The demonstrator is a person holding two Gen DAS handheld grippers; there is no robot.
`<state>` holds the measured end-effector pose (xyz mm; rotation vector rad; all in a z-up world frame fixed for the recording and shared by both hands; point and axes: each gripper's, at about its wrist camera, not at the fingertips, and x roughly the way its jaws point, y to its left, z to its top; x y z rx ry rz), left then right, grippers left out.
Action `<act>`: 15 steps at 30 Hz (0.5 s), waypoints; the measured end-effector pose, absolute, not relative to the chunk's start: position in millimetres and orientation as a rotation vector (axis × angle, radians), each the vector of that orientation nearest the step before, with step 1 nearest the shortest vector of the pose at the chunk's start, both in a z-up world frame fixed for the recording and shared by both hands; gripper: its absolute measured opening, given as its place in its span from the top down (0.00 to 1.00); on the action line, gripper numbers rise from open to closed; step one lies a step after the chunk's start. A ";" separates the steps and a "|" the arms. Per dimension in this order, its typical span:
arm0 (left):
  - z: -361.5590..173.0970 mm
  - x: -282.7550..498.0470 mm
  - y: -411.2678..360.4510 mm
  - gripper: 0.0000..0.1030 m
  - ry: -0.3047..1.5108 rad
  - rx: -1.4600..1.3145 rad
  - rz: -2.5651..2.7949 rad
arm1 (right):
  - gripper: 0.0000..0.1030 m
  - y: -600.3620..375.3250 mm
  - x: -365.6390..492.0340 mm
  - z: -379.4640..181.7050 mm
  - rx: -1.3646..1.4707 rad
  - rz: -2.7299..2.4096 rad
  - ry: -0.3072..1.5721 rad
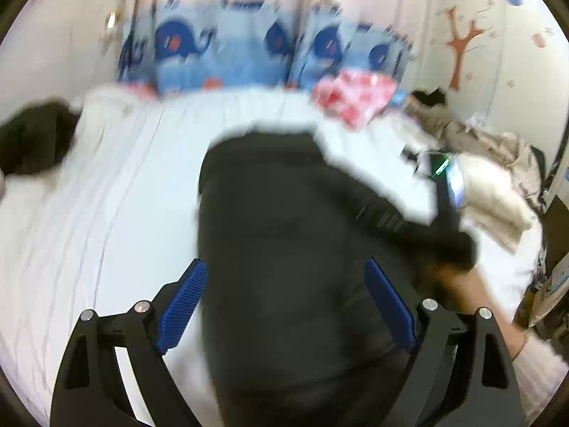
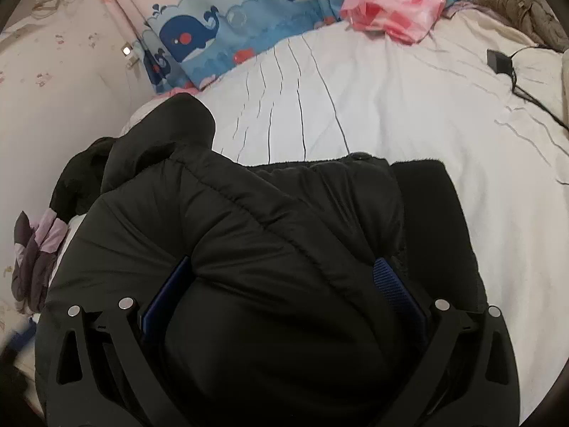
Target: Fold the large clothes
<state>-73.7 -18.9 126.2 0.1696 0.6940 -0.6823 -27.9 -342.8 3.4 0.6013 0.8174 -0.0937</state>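
Observation:
A large black padded jacket (image 2: 249, 235) lies on a white bed sheet (image 2: 373, 106). It also shows, blurred, in the left wrist view (image 1: 284, 231). My left gripper (image 1: 284, 295) is open, its blue pads wide apart over the jacket's lower part, with nothing held. My right gripper (image 2: 281, 295) has its jaws wide, with a thick bulge of the jacket between the blue pads. The pads touch the fabric on both sides. In the left wrist view the other hand and tool (image 1: 458, 256) rest at the jacket's right edge.
Blue whale-print pillows (image 2: 220, 35) and a pink checked bag (image 2: 402, 10) lie at the head of the bed. A black adapter with cable (image 2: 499, 60) is on the right. Beige clothes (image 1: 490, 192) pile at the right edge. A purple garment (image 2: 35, 249) sits left.

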 end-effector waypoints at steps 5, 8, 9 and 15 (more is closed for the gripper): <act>77.8 -55.8 -78.8 0.16 0.858 0.341 -0.752 | 0.07 -338.2 -53.5 8.4 0.583 -0.105 0.827; 43.6 -58.4 -86.7 0.16 0.822 0.406 -0.740 | 0.07 -348.2 -52.6 -1.7 0.581 -0.103 0.841; 44.8 -55.9 -85.5 0.16 0.851 0.393 -0.749 | 0.07 -349.5 -49.2 -3.3 0.575 -0.099 0.861; 98.7 -21.1 -7.0 0.16 0.921 0.004 -0.826 | 0.07 -345.6 -78.8 25.3 0.469 -0.155 0.871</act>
